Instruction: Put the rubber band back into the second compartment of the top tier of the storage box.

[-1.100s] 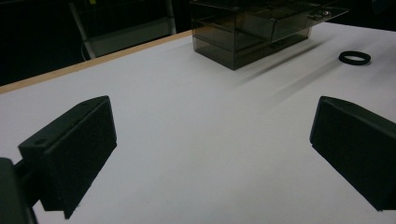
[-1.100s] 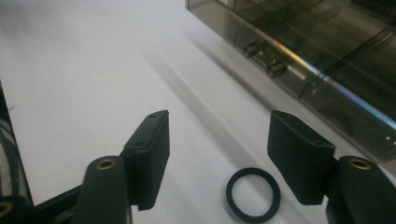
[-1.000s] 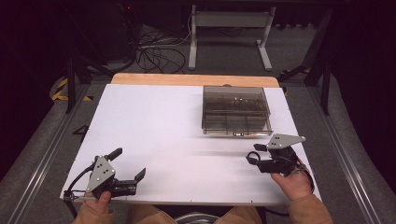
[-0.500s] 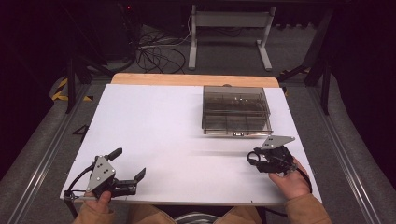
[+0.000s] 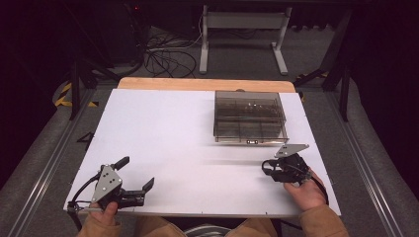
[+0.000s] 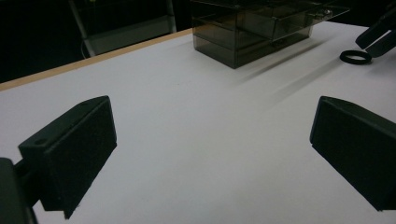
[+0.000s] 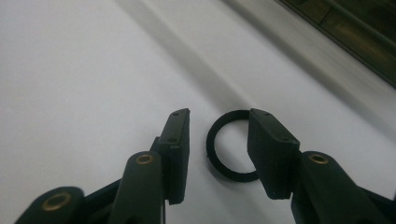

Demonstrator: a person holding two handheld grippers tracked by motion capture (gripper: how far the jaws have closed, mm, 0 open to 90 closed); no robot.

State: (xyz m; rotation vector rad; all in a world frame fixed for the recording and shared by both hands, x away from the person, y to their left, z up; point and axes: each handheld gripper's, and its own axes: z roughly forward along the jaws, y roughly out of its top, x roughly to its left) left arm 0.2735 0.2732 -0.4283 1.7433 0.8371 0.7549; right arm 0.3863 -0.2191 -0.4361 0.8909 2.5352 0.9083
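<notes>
A thin black ring [image 7: 211, 142] lies flat on the white table [image 5: 173, 128] in front of a smoky see-through box [image 5: 249, 116]. My right gripper [image 7: 219, 115] is low over the table with the ring between its jaws. Those jaws have just been closing. The right jaw overlaps the ring's right side, while a gap separates the left jaw from it, so nothing is gripped. In the high view the right gripper [image 5: 268, 167] is at the table's near right. My left gripper [image 5: 137, 172] rests wide open at the near left, holding nothing. In the left gripper view the ring [image 6: 356, 62] lies beside the right gripper [image 6: 380, 30].
The box [image 6: 261, 28] has several compartments and stands at the table's back right. A wooden strip [image 5: 205, 84] runs along the table's far edge. Beyond it are cables [image 5: 163, 54] and a desk frame [image 5: 242, 29] on the floor.
The right gripper has sunk a little toward the table and its jaws have narrowed around the ring. The left gripper has not moved.
</notes>
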